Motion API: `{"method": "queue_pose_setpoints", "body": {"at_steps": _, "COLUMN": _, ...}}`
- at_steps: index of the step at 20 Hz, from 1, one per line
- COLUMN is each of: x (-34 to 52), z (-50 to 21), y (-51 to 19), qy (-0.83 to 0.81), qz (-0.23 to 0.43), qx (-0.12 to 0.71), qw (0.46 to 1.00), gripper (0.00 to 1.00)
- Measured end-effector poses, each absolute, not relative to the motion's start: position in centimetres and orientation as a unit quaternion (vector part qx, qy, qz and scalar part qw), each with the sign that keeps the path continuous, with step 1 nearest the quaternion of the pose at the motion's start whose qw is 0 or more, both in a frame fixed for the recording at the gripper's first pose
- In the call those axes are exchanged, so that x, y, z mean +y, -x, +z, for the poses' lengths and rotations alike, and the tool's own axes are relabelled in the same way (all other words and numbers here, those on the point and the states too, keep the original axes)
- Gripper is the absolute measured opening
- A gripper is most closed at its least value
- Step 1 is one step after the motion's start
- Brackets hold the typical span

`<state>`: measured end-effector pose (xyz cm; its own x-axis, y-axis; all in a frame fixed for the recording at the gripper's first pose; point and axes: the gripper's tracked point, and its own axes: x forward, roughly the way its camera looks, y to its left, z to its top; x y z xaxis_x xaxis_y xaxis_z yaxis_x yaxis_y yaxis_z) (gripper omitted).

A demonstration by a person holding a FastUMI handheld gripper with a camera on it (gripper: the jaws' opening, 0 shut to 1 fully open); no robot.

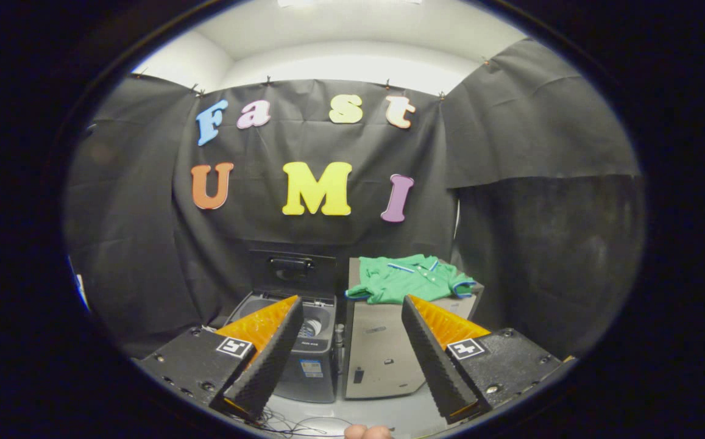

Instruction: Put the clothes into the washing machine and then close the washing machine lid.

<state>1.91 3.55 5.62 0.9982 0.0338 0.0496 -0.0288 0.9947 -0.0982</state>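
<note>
I have the gripper [352, 305] held with its fingers [273, 353] spread wide apart, nothing between them. Well beyond the fingers, against the black cloth wall, stands the washing machine [303, 347] with its lid [293, 271] raised upright, so I can see into the drum [311, 327] just past my left finger. Right beside the machine, ahead between the fingers, is a grey cabinet [382, 353]. A green shirt [410, 279] lies spread on top of it, just beyond the tip of my right finger. Thin cables [291, 424] trail on the pale floor [401, 411] below.
</note>
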Motion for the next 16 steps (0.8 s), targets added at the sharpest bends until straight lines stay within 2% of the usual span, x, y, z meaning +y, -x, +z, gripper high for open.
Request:
{"method": "queue_pose_setpoints", "body": {"at_steps": 8, "x": -0.2, "z": 11.3, "y": -10.5, "qy": 0.049, "qz": 0.000, "qx": -0.034, "qw": 0.998, "gripper": 1.00}}
{"method": "queue_pose_setpoints", "body": {"at_steps": 16, "x": -5.1, "z": 15.2, "y": -25.9, "qy": 0.062, "qz": -0.009, "qx": -0.010, "qw": 0.998, "gripper": 1.00}}
